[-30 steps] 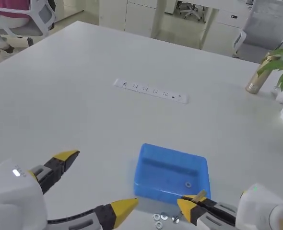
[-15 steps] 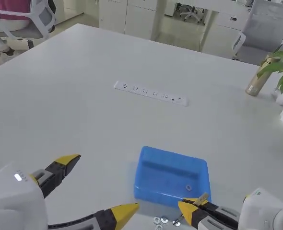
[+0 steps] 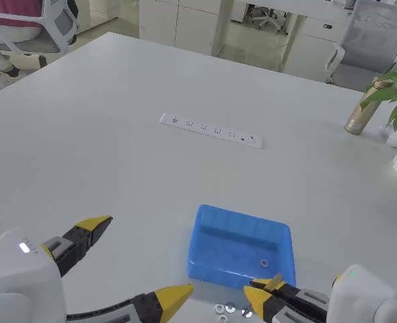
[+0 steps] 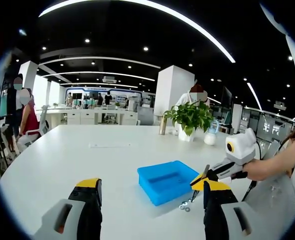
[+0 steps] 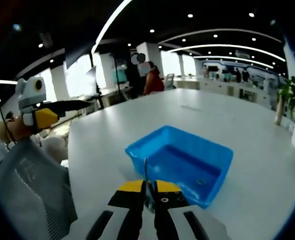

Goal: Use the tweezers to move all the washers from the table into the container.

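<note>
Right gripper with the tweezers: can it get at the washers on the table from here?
Probably yes. The right gripper, shut on the tweezers, sits right beside the washers, which lie on bare table before the container, nothing between.

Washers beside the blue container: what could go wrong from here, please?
The washers lie bunched close to the container wall, so the tweezers may scatter them or lift two. The open left tongs have one tip near them and might sweep them away.
</note>
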The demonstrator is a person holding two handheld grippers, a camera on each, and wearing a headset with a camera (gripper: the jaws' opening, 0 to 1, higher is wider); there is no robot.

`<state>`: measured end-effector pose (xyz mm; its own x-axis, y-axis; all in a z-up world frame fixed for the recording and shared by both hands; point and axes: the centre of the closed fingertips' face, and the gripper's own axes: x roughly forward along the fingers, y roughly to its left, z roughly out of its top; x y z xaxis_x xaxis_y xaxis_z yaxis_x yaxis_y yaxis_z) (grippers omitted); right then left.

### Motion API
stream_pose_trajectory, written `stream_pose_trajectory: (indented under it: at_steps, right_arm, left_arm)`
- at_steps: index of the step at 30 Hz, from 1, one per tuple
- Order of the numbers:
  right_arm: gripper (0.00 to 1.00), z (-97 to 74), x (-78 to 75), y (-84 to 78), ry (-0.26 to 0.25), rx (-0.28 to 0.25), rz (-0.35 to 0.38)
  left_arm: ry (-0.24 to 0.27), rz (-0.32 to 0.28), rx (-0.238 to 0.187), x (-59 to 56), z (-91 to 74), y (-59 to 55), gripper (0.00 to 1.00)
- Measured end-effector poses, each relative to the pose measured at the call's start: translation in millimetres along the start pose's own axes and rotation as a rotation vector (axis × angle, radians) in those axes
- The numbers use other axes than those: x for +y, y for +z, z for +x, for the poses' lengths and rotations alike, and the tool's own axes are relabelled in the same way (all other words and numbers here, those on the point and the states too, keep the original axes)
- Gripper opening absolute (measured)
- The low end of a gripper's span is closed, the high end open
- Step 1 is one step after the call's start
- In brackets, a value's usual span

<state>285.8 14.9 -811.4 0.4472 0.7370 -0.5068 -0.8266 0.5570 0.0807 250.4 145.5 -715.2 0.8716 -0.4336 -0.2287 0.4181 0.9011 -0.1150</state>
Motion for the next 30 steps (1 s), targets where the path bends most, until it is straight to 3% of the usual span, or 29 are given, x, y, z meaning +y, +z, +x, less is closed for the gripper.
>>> stream_pose_trajectory:
  at_steps: [3,5,16,20,27,30]
  right_arm:
    - [0.03,0.7,5.7,-2.6,0.013,0.021,-0.086]
    - [0.03,0.7,4.3,-4.5,0.000,0.030,-0.088]
    - [0.03,-3.0,-11.6,-9.9,-0.019,0.010,0.101]
    - [0.03,-3.0,-15.9,-10.7,-0.024,0.017,0.136]
    - [0.03,-15.0,-11.8,0.4,-0.040,0.021,0.122]
    - [0.03,-22.2,-10.3,1.1,-0.052,0.048,0.052]
  left_arm:
    - [0.005,0.001,-0.002,1.0,-0.3,0.1,0.85]
    - [0.006,0.000,-0.003,1.1,-0.5,0.3,0.85]
    - [-0.002,0.007,0.003,-0.1,0.1,-0.4,0.84]
    - [-0.001,0.002,-0.001,0.3,-0.2,0.3,0.83]
    - [-0.012,-0.001,0.001,-1.9,0.7,0.0,0.83]
    - [-0.020,0.003,0.010,-3.6,1.8,-1.5,0.83]
